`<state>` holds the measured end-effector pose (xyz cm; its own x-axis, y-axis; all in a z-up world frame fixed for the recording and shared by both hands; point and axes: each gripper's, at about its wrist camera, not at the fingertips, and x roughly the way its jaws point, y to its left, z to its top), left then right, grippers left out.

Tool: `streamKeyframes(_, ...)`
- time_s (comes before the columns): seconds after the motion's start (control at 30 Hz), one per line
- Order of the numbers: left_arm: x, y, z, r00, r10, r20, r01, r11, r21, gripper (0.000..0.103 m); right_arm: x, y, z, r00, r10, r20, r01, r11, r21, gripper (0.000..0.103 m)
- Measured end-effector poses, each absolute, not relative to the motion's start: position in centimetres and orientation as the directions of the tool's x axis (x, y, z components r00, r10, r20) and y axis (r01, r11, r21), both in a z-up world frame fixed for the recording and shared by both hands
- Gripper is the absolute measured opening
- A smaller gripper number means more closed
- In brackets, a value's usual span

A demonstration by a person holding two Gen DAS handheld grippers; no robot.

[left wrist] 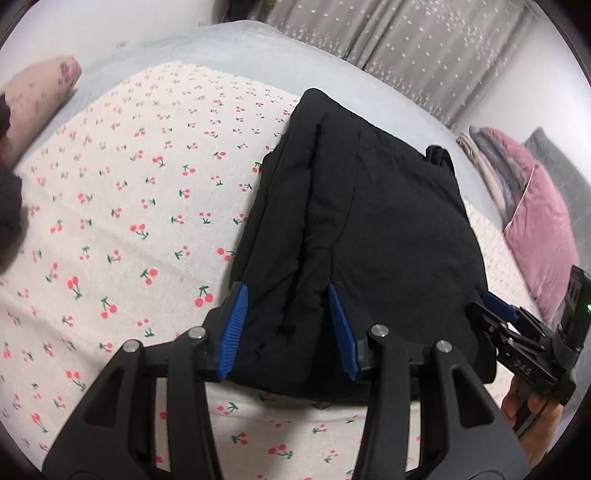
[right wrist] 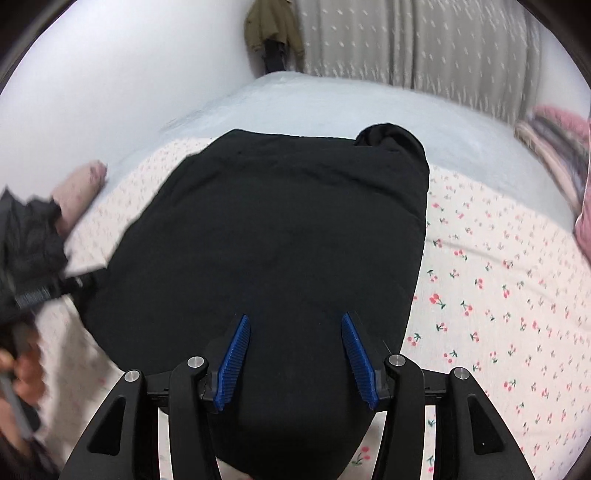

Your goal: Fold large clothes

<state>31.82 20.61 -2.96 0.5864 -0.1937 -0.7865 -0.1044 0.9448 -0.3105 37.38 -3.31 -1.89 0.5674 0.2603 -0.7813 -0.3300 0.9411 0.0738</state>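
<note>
A bed fills most of both views. Its sheet (left wrist: 122,221) is cream with small red cherries, and a pale blue-grey cover (left wrist: 236,48) lies further back, toward 12 o'clock. A grey curtain (left wrist: 424,40) with small white marks hangs at about 1 o'clock. The wall (right wrist: 129,66) at 11 o'clock is plain white. A pink pillow (left wrist: 532,229) rests at 3 o'clock, a floral one (left wrist: 40,99) at 10 o'clock. An olive jacket (right wrist: 273,26) hangs at 12 o'clock in the right view.
</note>
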Motion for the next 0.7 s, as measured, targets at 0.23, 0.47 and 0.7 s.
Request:
streamKeyframes(0.23,31.4,23.2,-2.5,0.605,-0.237,-0.76,-0.134,0.911,-0.391,0.078,37.6,-2.7,-2.5,0.577,0.223,-0.786,-0.31,0.95,0.042,0.053)
streamKeyframes(0.47,32.1,24.4,-4.2,0.562,-0.345,-0.752,-0.172,0.84,-0.514,0.08,35.6,-5.1,-1.1,0.583,0.328,-0.743,-0.28,0.94,0.195,0.075)
streamKeyframes(0.7,32.4,24.9,-5.6,0.53,-0.387,-0.754,-0.193,0.811,-0.553,0.089,37.2,-11.7,-4.0,0.509,0.523,-0.684,-0.092,0.823,0.561,0.082)
